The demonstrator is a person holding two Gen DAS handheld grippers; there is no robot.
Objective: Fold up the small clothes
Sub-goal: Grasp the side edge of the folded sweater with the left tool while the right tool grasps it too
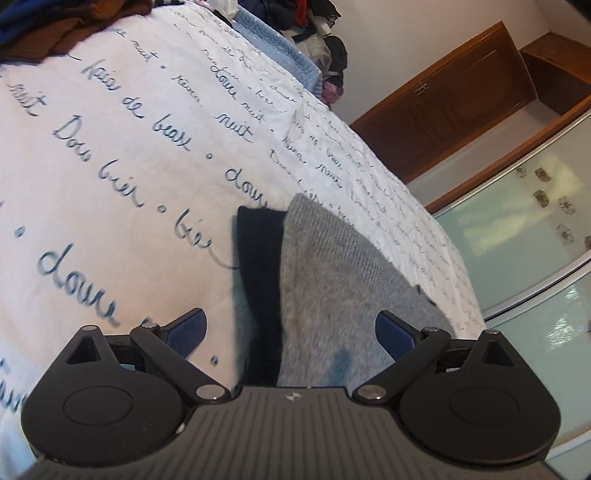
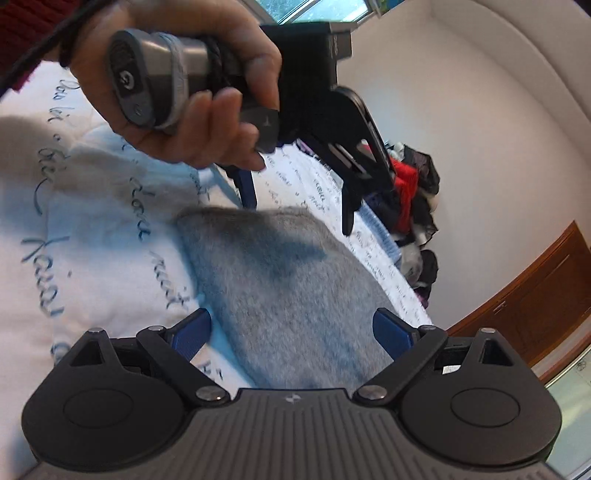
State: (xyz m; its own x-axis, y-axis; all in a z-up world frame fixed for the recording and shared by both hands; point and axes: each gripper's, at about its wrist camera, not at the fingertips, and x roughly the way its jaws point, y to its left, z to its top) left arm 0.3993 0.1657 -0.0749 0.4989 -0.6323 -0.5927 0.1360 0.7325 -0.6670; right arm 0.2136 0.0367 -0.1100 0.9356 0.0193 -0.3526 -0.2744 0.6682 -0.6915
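Observation:
A small grey knitted garment [image 1: 332,288] with a dark navy band [image 1: 258,280] along its left edge lies flat on the white bedspread [image 1: 110,166]. My left gripper [image 1: 291,328] is open just above its near part, empty. In the right wrist view the same grey garment [image 2: 288,295] lies folded on the bed. My right gripper [image 2: 291,328] is open over its near end, empty. The left gripper [image 2: 295,206], held in a hand, hovers over the garment's far edge with its jaws apart.
The bedspread has blue handwritten lettering. A light blue knit [image 1: 273,44] and a heap of dark and red clothes [image 2: 413,199] lie at the far side of the bed. Brown clothing [image 1: 55,29] sits at top left. A wooden door [image 1: 454,107] and glass wardrobe [image 1: 517,229] stand beyond.

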